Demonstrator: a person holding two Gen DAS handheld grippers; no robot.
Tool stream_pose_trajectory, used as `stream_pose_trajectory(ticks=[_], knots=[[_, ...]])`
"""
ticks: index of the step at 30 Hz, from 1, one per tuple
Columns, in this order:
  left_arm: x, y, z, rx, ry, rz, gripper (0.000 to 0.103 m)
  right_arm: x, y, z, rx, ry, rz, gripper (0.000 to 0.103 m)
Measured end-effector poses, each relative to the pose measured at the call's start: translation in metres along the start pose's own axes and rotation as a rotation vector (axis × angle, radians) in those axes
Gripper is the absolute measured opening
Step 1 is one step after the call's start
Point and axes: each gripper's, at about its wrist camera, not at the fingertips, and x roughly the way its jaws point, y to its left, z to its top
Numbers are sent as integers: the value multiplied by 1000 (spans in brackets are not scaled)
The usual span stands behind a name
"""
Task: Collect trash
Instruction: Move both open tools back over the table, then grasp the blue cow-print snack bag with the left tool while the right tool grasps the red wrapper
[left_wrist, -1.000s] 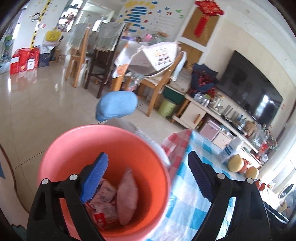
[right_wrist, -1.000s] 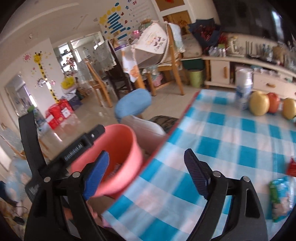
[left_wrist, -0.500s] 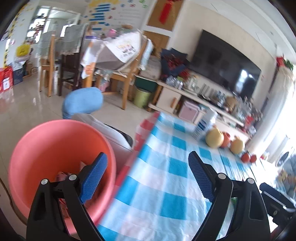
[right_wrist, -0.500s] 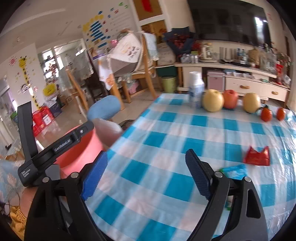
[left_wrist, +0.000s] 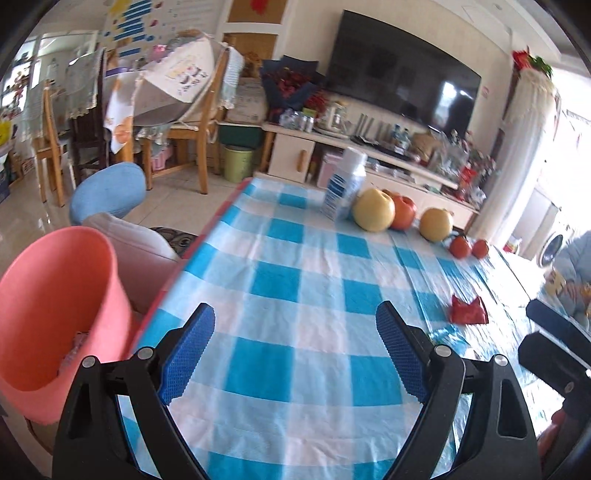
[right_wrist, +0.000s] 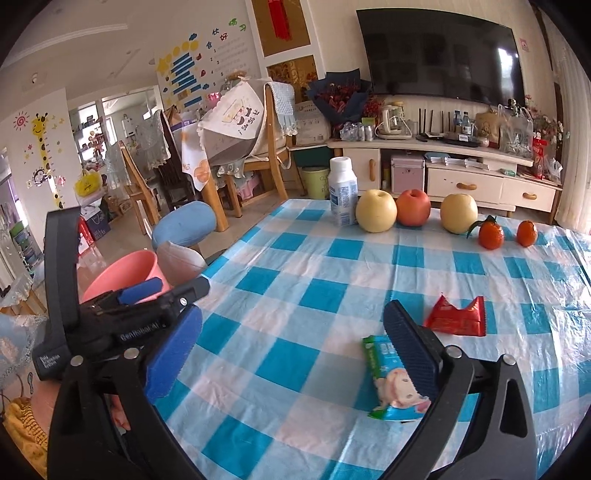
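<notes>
- Right wrist view: right gripper (right_wrist: 291, 343) jaws wide apart, just been opening, nothing clamped; open checked tablecloth (right_wrist: 325, 266) ahead.
- Green-and-blue snack wrapper (right_wrist: 391, 380) flat by right jaw; red wrapper (right_wrist: 458, 317) just beyond, crinkled foil.
- Left gripper (left_wrist: 295, 347) spread, empty; smooth pink bucket (left_wrist: 55, 306) left of left jaw, past table edge.

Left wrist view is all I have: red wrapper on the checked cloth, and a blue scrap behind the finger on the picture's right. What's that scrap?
Observer: A green-and-blue plastic snack packet with a cartoon face, lying flat on the blue-and-white checked tablecloth, nearer the camera than the red foil wrapper.
Operator: Right gripper's jaws?
Observer: The right gripper has just been opening its jaws; they stand wide and hold nothing. The packet lies just ahead, partly hidden by the finger on the picture's right.
</notes>
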Motion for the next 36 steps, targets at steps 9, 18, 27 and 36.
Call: stream_pose_trajectory(ticks=[9, 18, 27, 36], knots=[[6, -34, -11, 46, 10, 6, 89, -10, -30, -2, -2, 32, -31, 99], [13, -58, -19, 83, 30, 17, 90, -18, -68, -2, 34, 60, -31, 99], [14, -96, -35, 147, 60, -59, 90, -30, -119, -6, 140, 68, -24, 99], [15, -132, -48, 163, 121, -166, 90, -43, -199, -17, 360, 40, -62, 99]])
